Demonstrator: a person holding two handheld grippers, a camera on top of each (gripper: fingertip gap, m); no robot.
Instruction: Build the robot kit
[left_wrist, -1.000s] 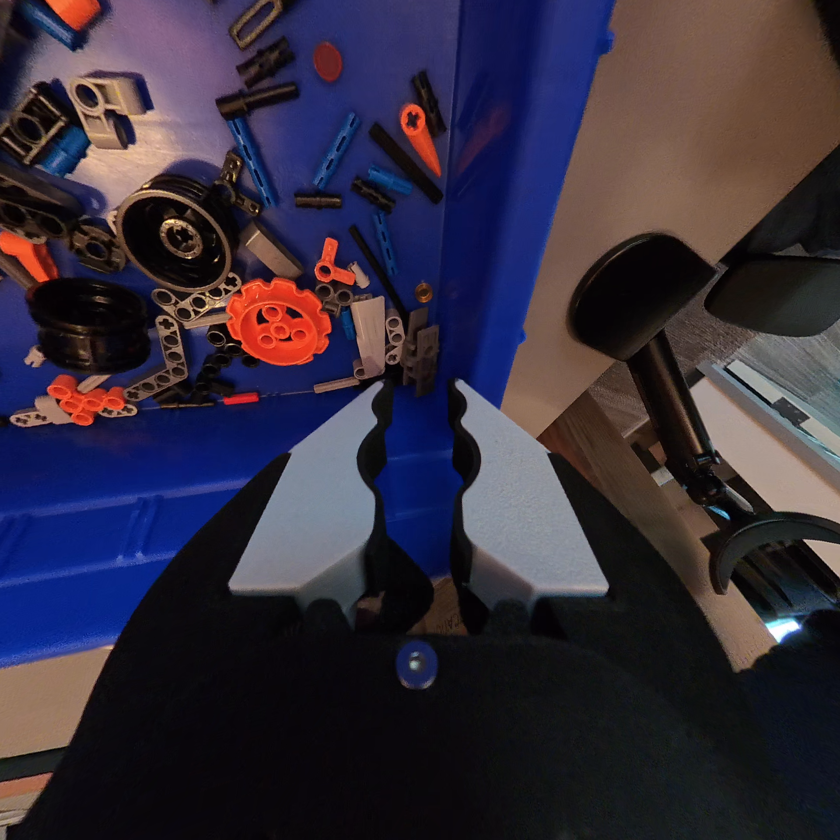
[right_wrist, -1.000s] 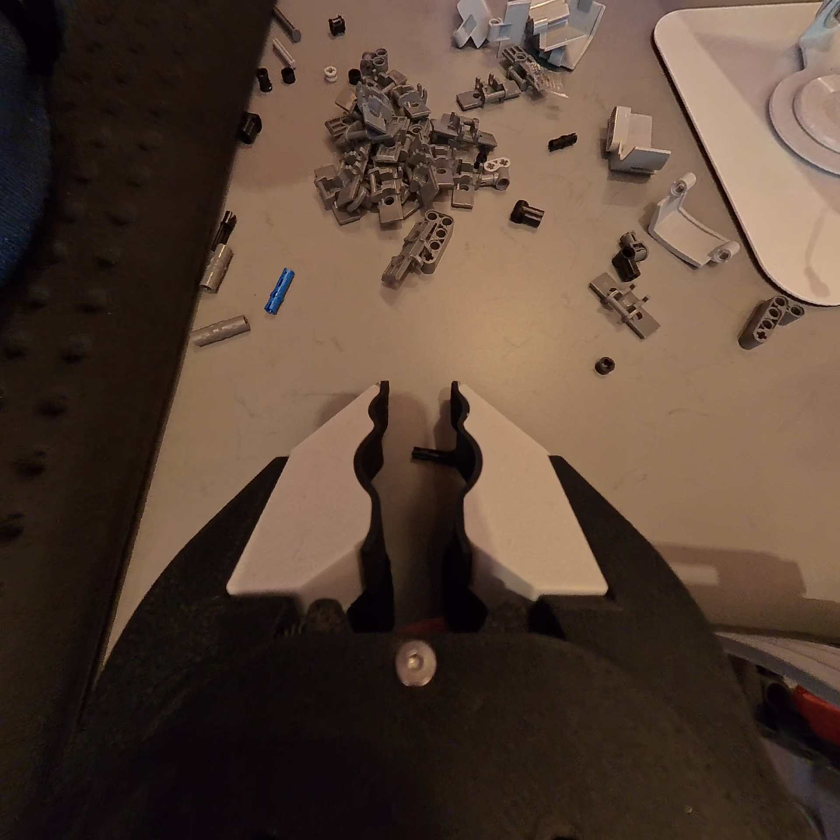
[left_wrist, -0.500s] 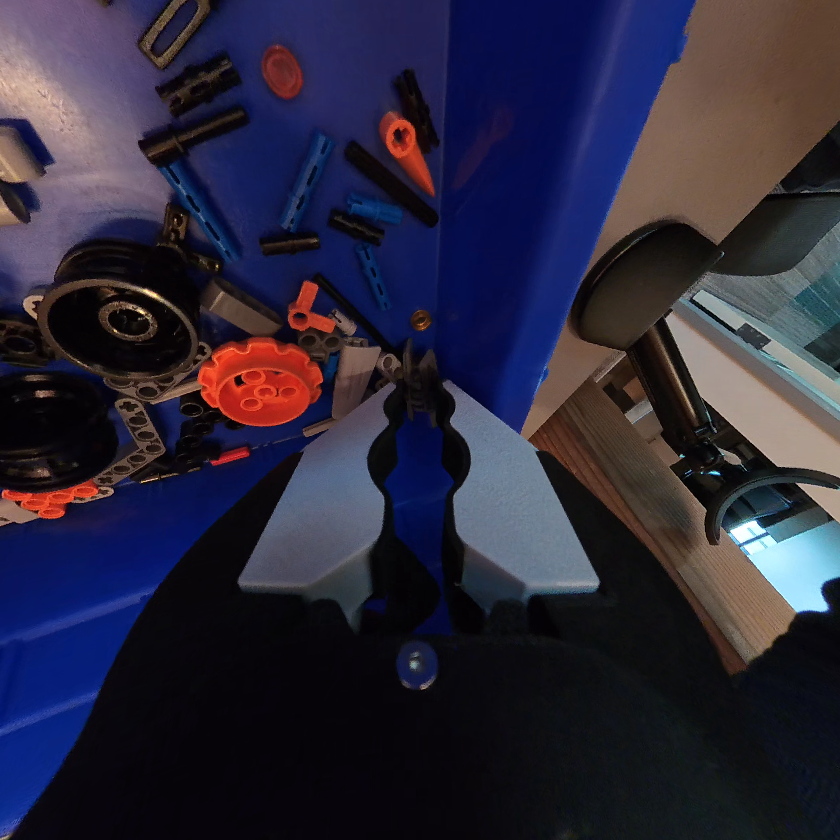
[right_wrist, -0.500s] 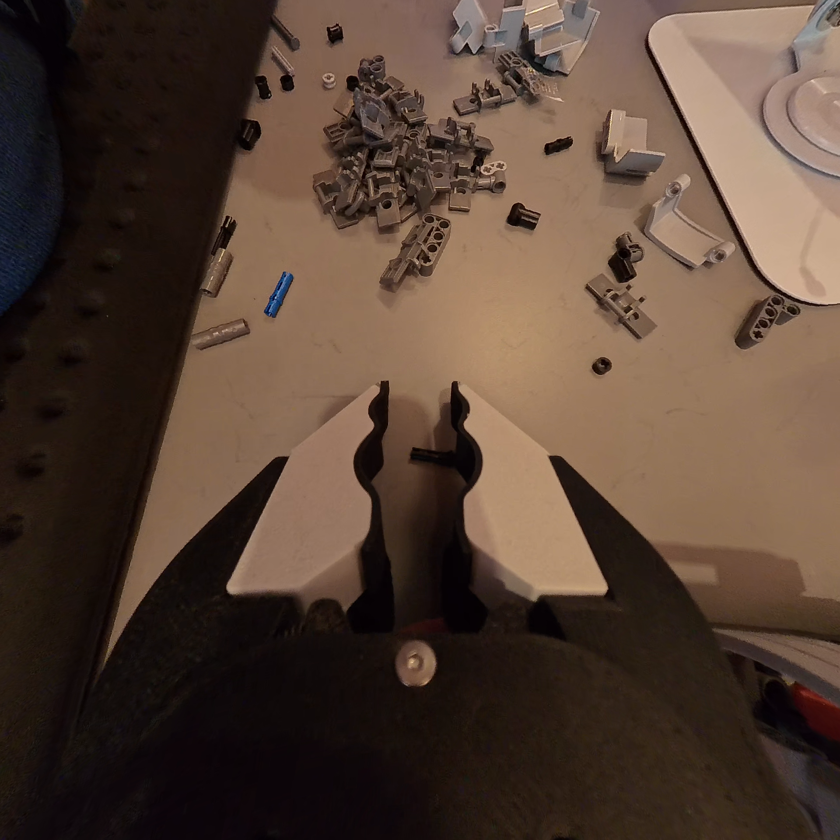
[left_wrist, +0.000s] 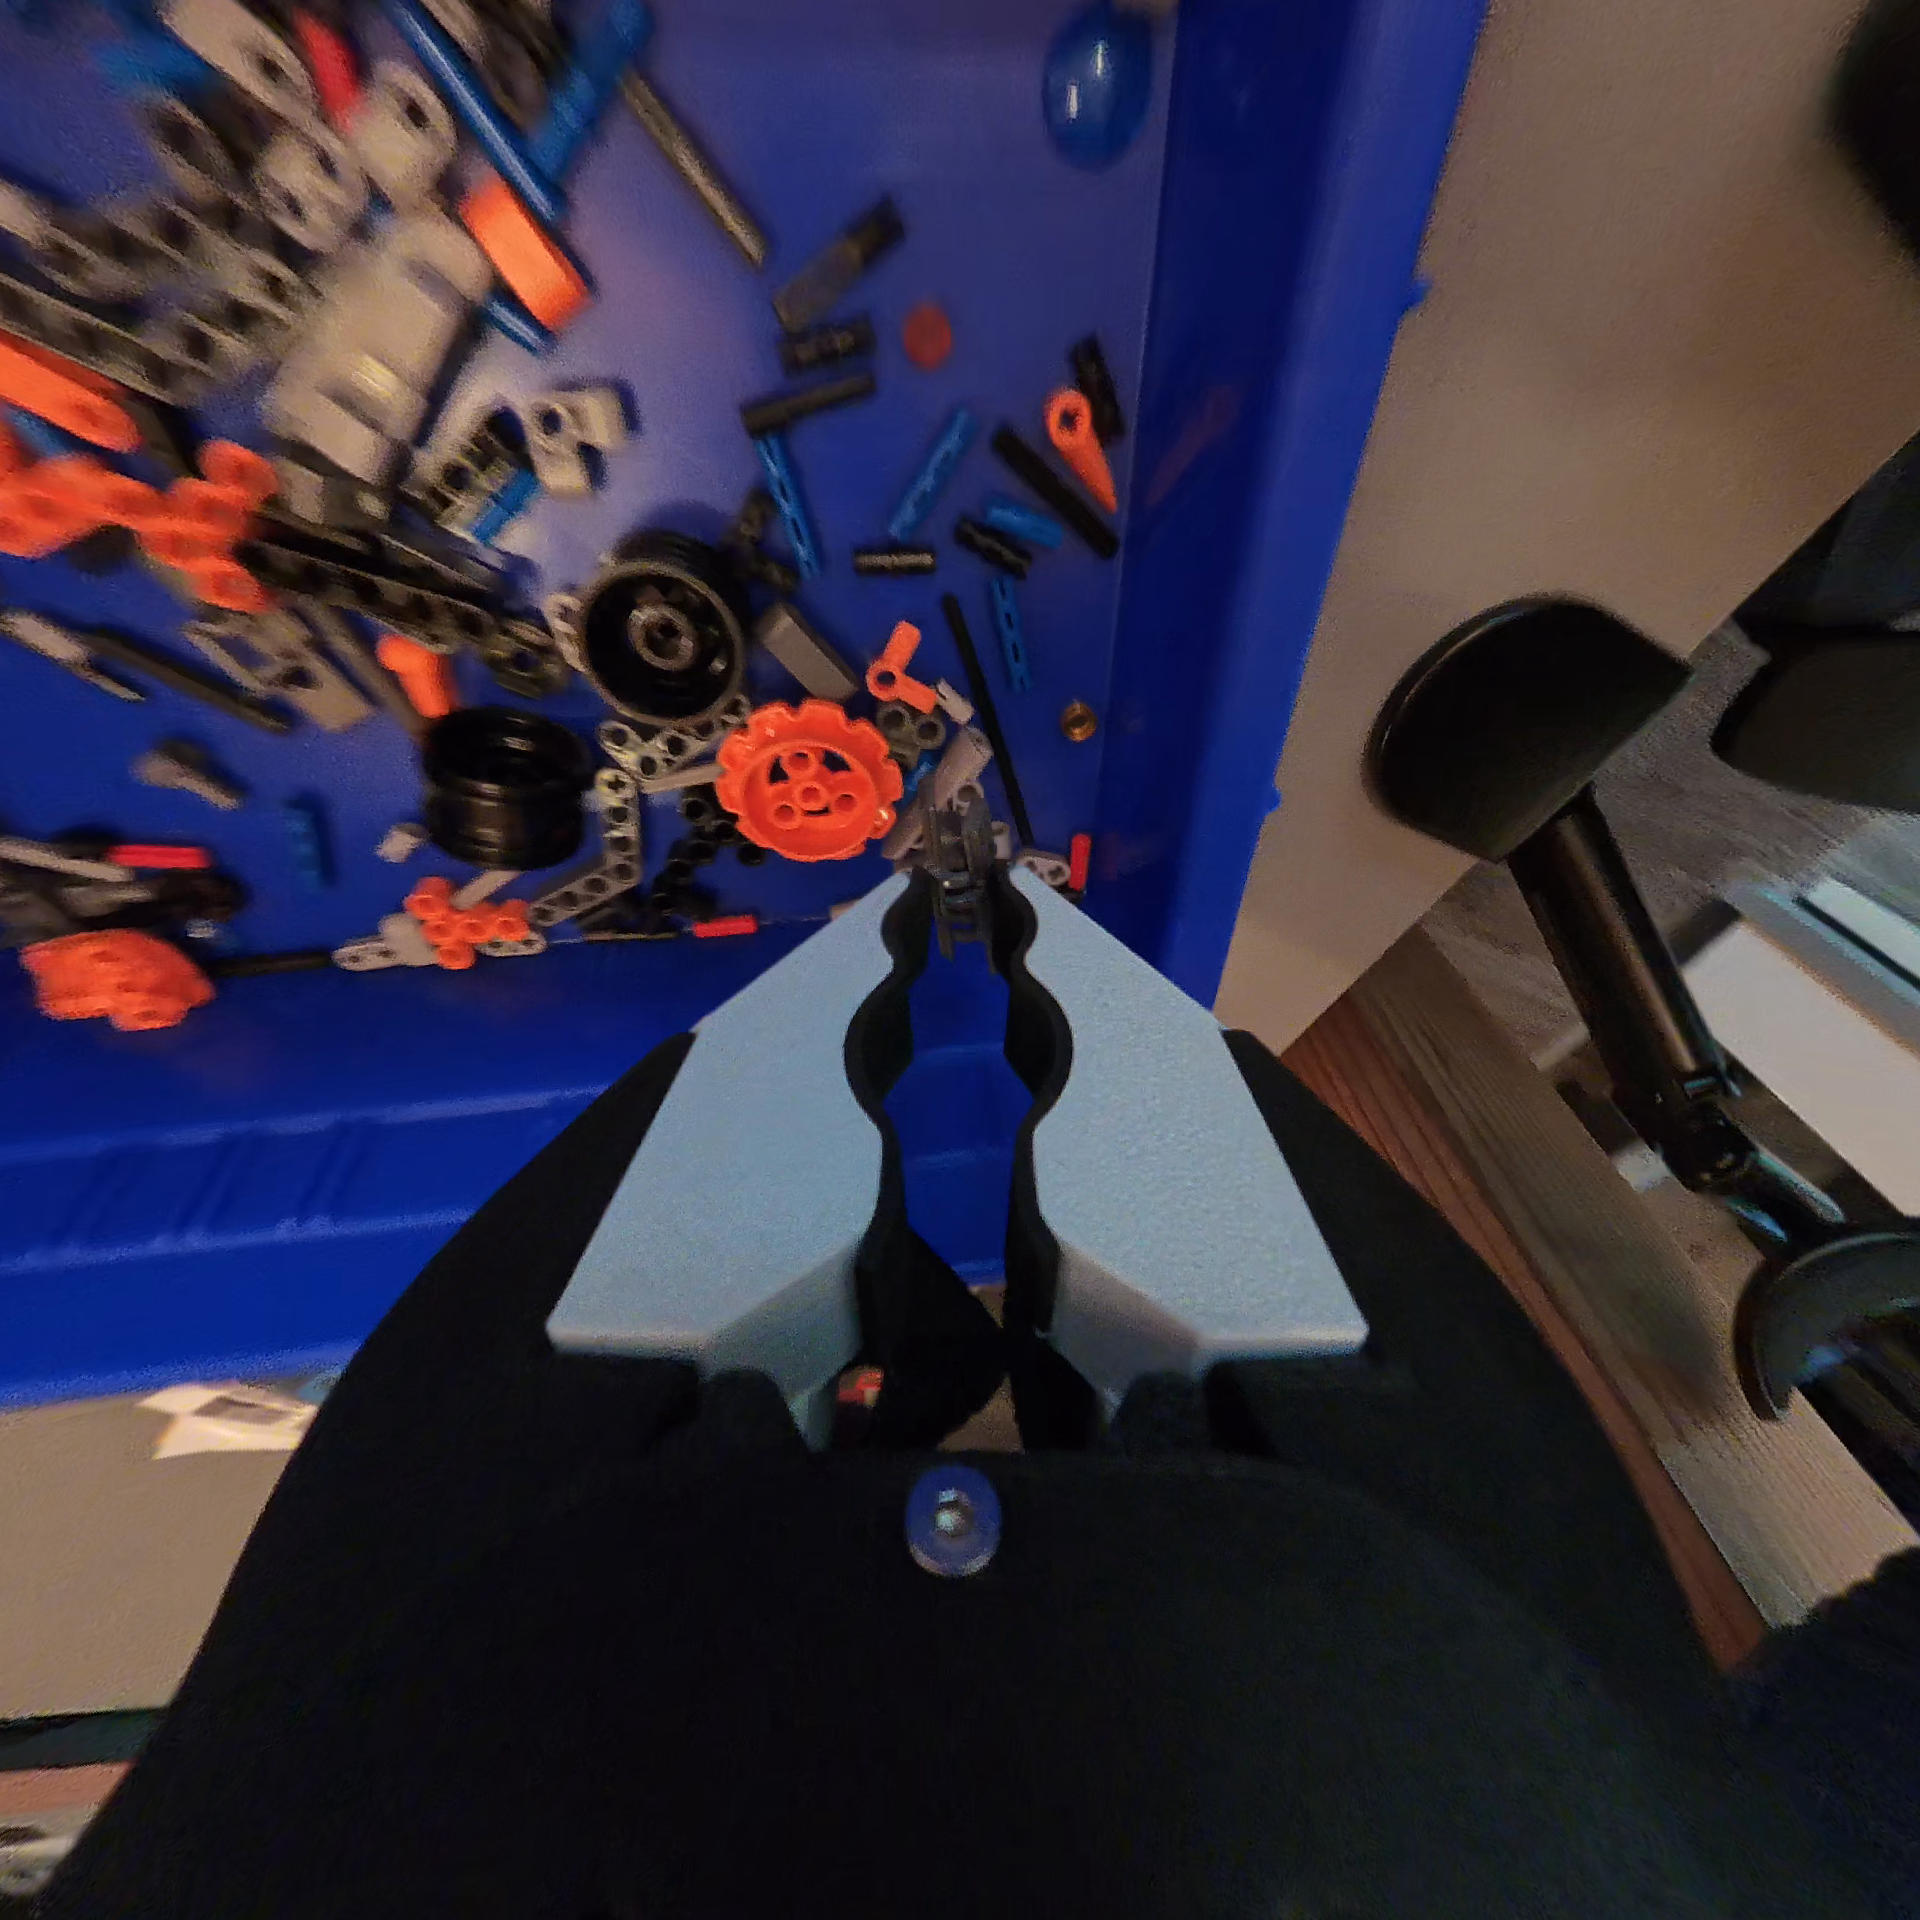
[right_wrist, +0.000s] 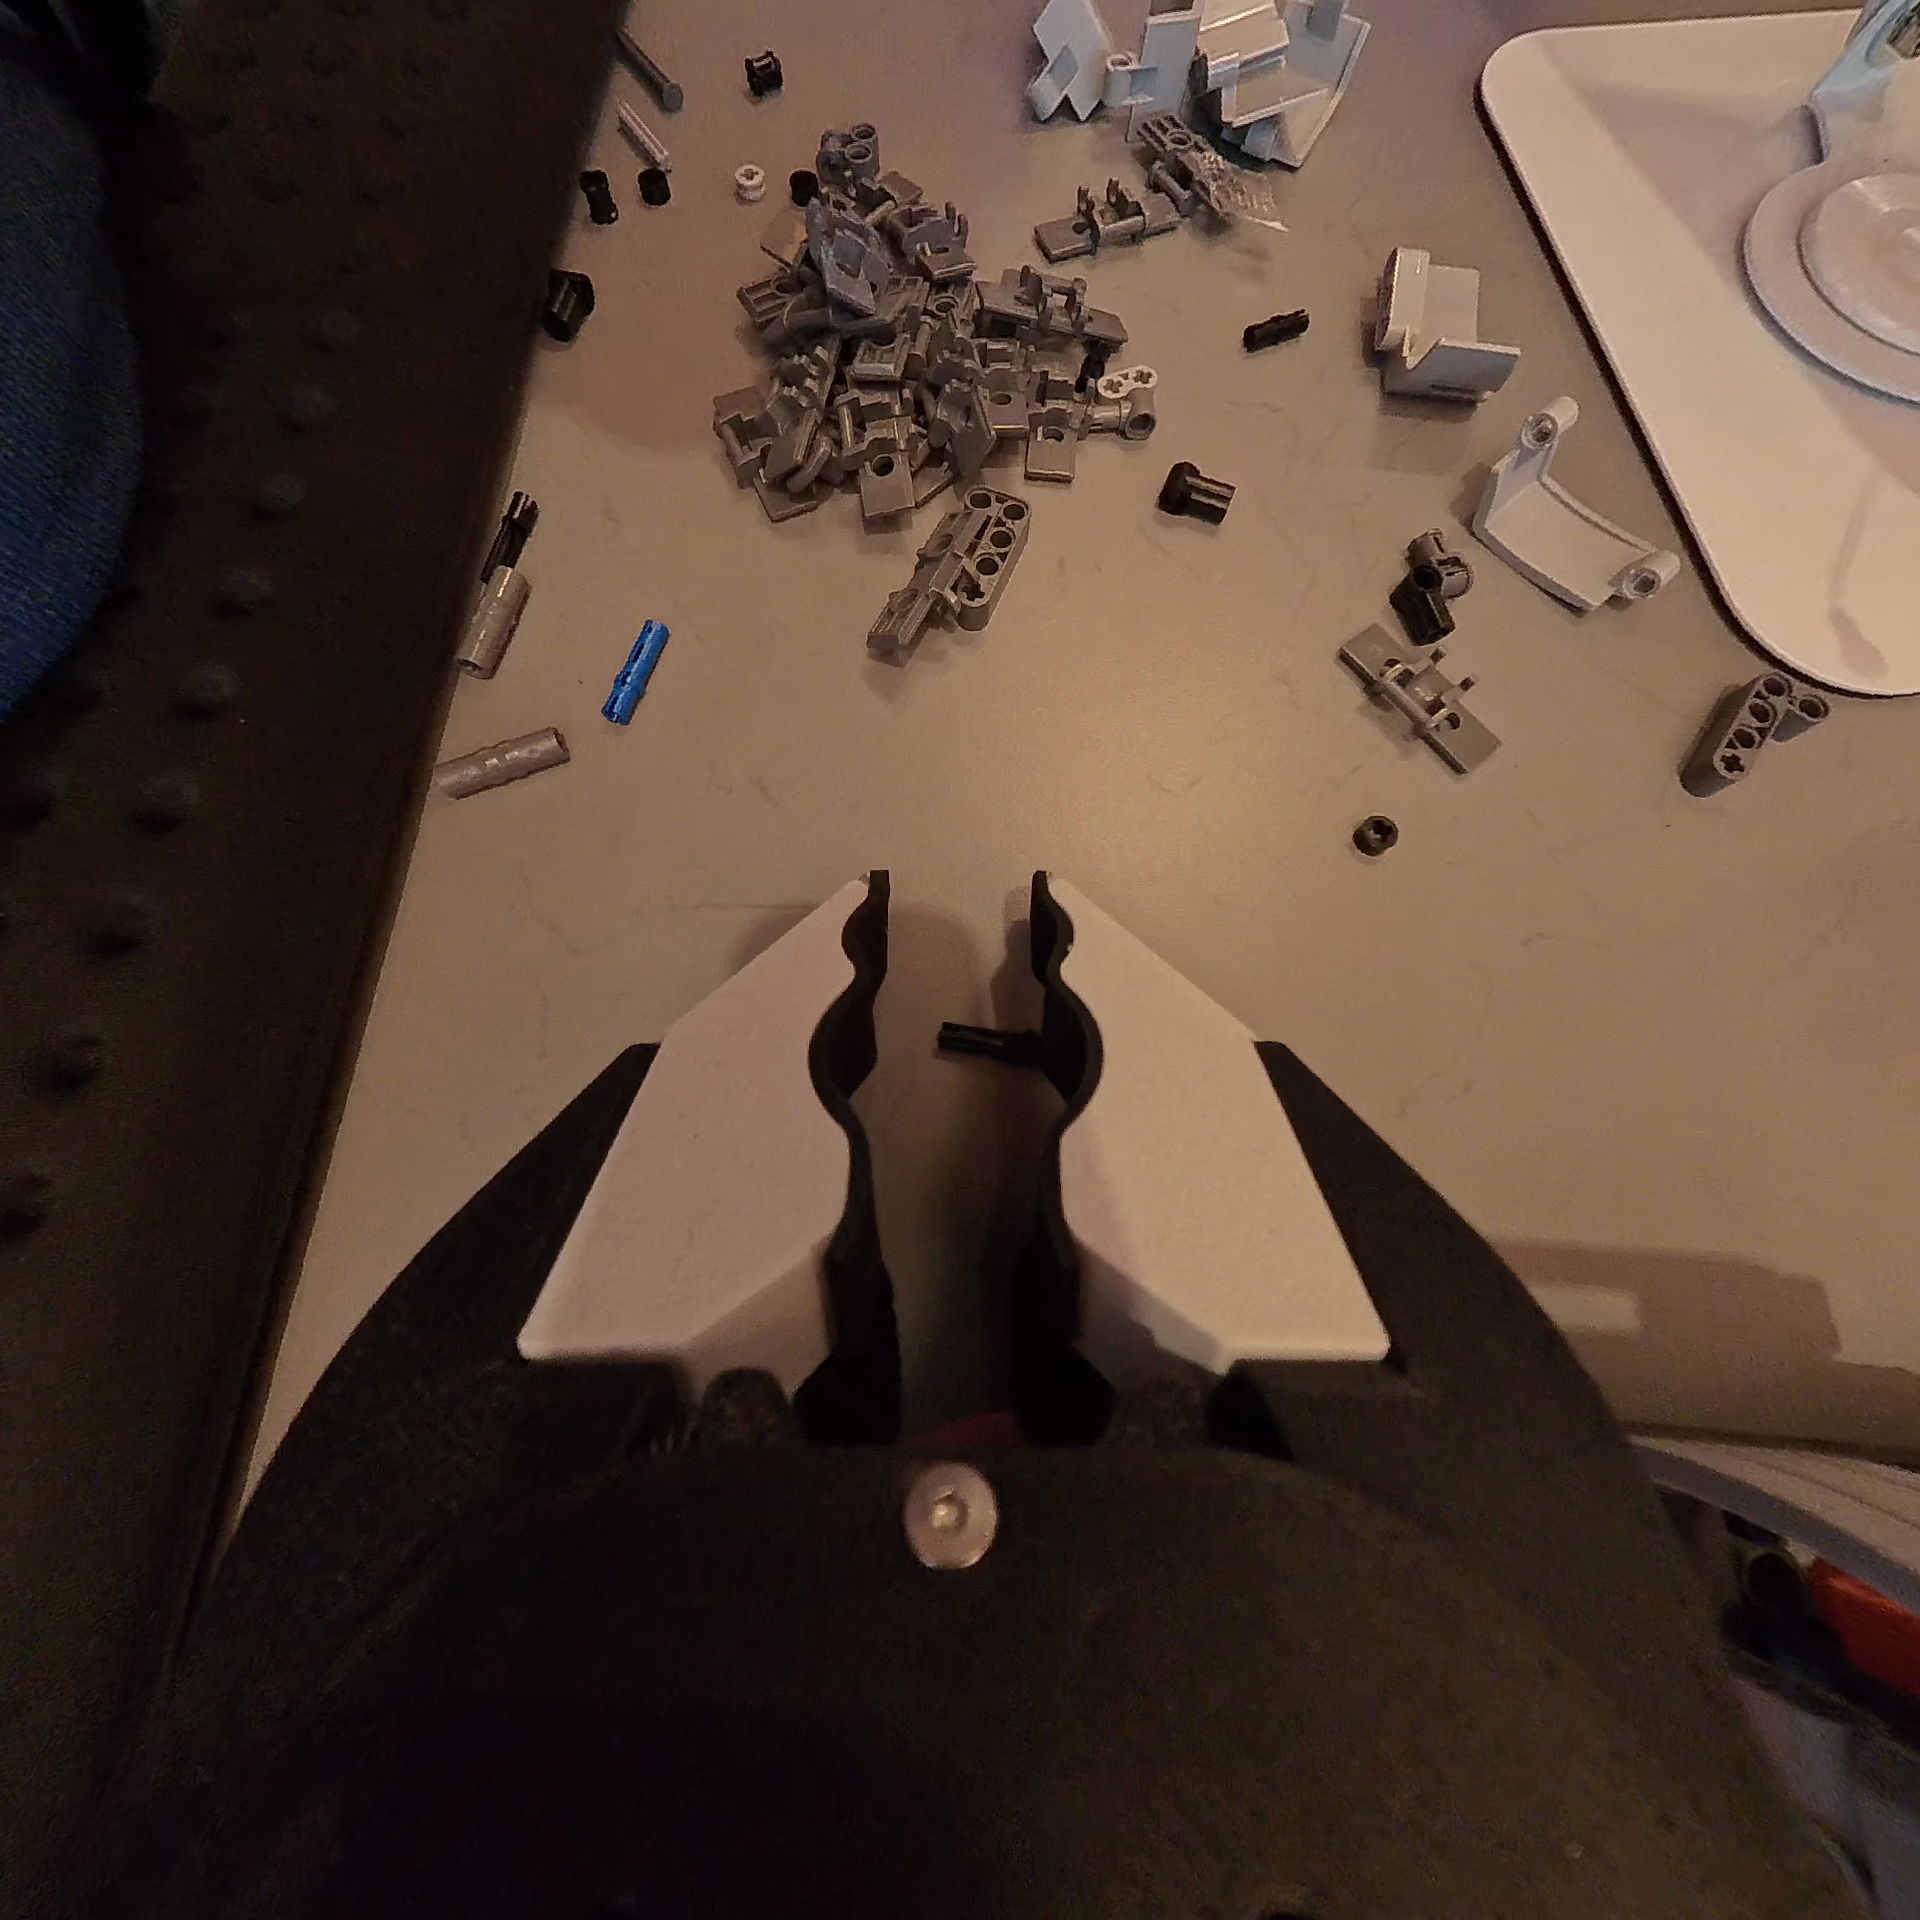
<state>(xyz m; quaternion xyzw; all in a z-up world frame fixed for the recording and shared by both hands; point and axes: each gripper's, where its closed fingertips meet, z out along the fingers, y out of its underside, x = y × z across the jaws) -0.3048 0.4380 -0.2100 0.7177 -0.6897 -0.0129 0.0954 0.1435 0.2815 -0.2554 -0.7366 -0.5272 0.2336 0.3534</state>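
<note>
Grey tabletop (right_wrist: 1143, 727), dim warm light, with a blue plastic bin (left_wrist: 1195, 520) of loose building-toy parts on the left station. Item one: my left gripper (left_wrist: 961, 894), tips drawn nearly together and pinched on a small dark grey toy connector piece (left_wrist: 958, 852), held just above the bin's near right corner; I judge the grip sits at the very tips because the piece is too small to seat in the scalloped pads. Its long axis seems to run near-to-far, in line with the fingers, though blur leaves its exact shape unclear. Item two: an orange toothed plastic wheel (left_wrist: 808, 781) lies flat just left of the held piece, a black ribbed tyre (left_wrist: 509, 784) further left. Item three: my right gripper (right_wrist: 961, 904), jaws apart and holding nothing, low over the tabletop. A short black plastic pin (right_wrist: 982, 1036) lies crosswise between its fingers, one end at the right pad. Item four: a heap of grey connector pieces (right_wrist: 914, 374) lies farther off. A white tray (right_wrist: 1621, 312) is at far right.
</note>
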